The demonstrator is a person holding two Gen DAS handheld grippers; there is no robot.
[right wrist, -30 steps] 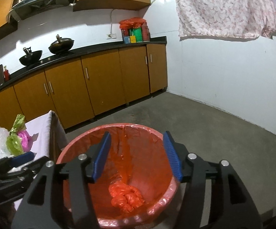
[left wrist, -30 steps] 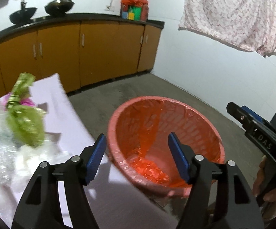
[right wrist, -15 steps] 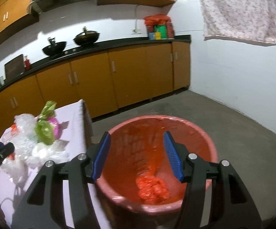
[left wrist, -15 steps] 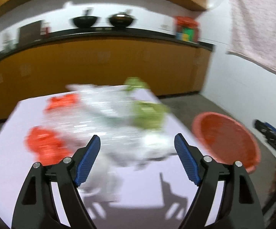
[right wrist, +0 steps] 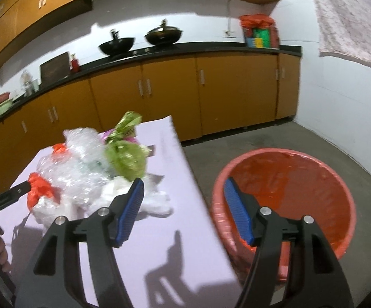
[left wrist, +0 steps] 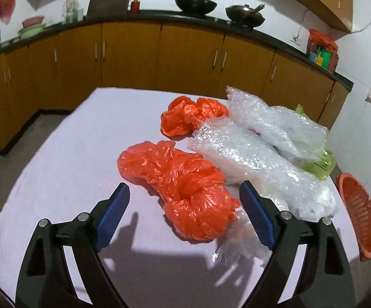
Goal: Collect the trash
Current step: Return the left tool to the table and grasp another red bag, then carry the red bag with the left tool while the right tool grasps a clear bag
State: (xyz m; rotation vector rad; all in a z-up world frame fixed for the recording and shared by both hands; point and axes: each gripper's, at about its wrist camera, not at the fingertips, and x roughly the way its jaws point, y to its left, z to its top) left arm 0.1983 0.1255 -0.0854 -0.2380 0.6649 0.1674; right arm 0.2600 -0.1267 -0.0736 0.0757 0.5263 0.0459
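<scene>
The left tongs (left wrist: 184,206) stand spread wide and empty, their jaws having just been opening, with nothing pinched between the blue pads. They hang above the lilac-covered counter (left wrist: 64,159), and a crumpled orange plastic bag (left wrist: 183,187) lies on it just ahead, seen in the gap between the two pads without touching either. Beyond it sits a second crumpled orange plastic bag (left wrist: 190,119), and to the right a heap of clear bubble wrap (left wrist: 257,141) with a green crinkled wrapper (left wrist: 320,165) at its far edge.

The right tongs (right wrist: 184,211) are also parted and hold nothing; their jaws too have just been opening. They hover over the counter's edge, the left pad above the cloth, the right pad over the round red plastic bin (right wrist: 285,200) lined with an orange bag, which stands on the grey floor (right wrist: 262,136) just beside the counter. The trash heap lies ahead and to their left.
</scene>
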